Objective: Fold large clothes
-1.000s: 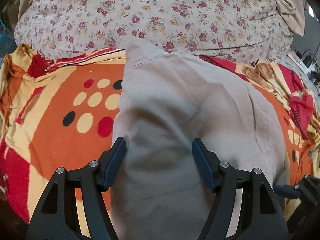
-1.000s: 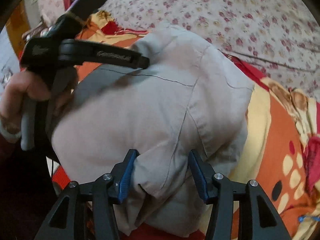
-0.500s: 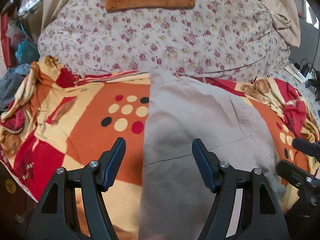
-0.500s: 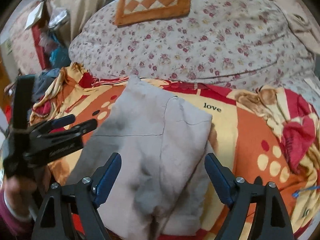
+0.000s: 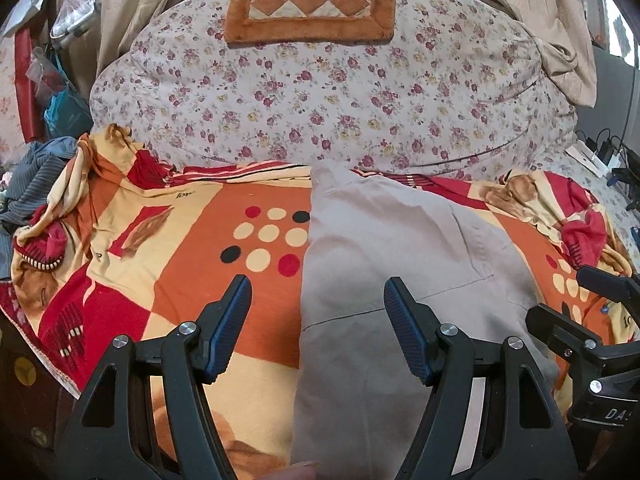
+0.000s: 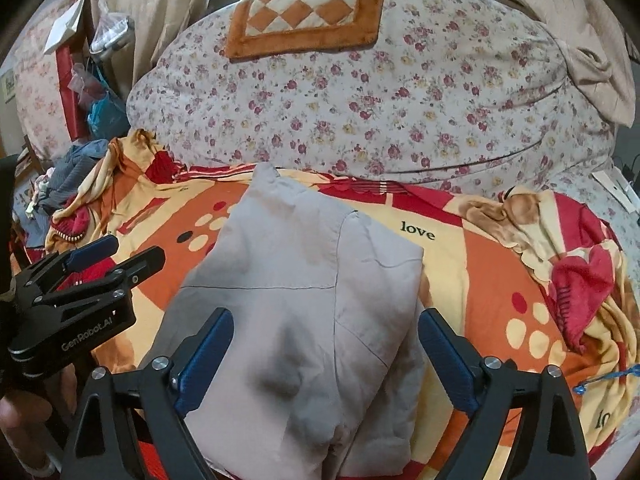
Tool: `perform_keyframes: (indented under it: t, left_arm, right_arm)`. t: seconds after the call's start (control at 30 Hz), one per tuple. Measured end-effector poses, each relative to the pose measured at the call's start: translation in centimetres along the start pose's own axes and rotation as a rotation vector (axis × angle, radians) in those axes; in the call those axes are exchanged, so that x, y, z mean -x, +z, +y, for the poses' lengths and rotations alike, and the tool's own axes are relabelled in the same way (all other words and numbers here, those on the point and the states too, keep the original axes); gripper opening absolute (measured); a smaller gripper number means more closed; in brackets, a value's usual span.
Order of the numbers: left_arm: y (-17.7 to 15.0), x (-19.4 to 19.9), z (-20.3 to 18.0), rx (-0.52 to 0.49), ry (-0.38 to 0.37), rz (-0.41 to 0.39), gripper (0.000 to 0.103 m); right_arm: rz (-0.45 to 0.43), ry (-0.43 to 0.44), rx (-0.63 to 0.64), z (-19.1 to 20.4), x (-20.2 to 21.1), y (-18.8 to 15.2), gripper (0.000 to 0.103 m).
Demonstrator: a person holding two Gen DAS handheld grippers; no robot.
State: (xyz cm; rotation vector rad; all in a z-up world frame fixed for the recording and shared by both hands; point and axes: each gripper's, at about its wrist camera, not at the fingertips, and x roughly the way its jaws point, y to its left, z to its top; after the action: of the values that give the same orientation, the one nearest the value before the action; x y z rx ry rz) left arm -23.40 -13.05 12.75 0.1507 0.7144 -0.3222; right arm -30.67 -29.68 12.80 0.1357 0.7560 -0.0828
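Note:
A folded beige garment [image 5: 384,256] lies flat on the orange, red and yellow blanket [image 5: 168,264]; it also shows in the right wrist view [image 6: 304,288]. My left gripper [image 5: 316,316] is open and empty, raised above the garment's left edge. My right gripper [image 6: 324,352] is wide open and empty, above the garment's near end. The left gripper shows at the left of the right wrist view [image 6: 100,260]. The right gripper's body shows at the right edge of the left wrist view [image 5: 592,320].
A large floral quilt [image 5: 340,92] is heaped behind the blanket, with an orange checkered mat [image 5: 312,4] on top. Dark striped clothes [image 5: 36,184] lie at the left edge. Cables and chargers [image 5: 604,156] sit at the far right.
Both grippers have pulled back and up from the garment, and the right one has opened wider. The garment now lies flat and released on the blanket.

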Motion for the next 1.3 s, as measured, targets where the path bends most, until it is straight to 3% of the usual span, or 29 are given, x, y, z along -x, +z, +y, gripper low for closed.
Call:
perform_keyframes:
  t: [1.3]
  left_arm:
    - [-0.4, -3.0, 0.3, 0.023, -0.001, 0.060, 0.069]
  right_arm:
    - [0.076, 0.017, -0.041, -0.5, -4.2, 0.3, 0.092]
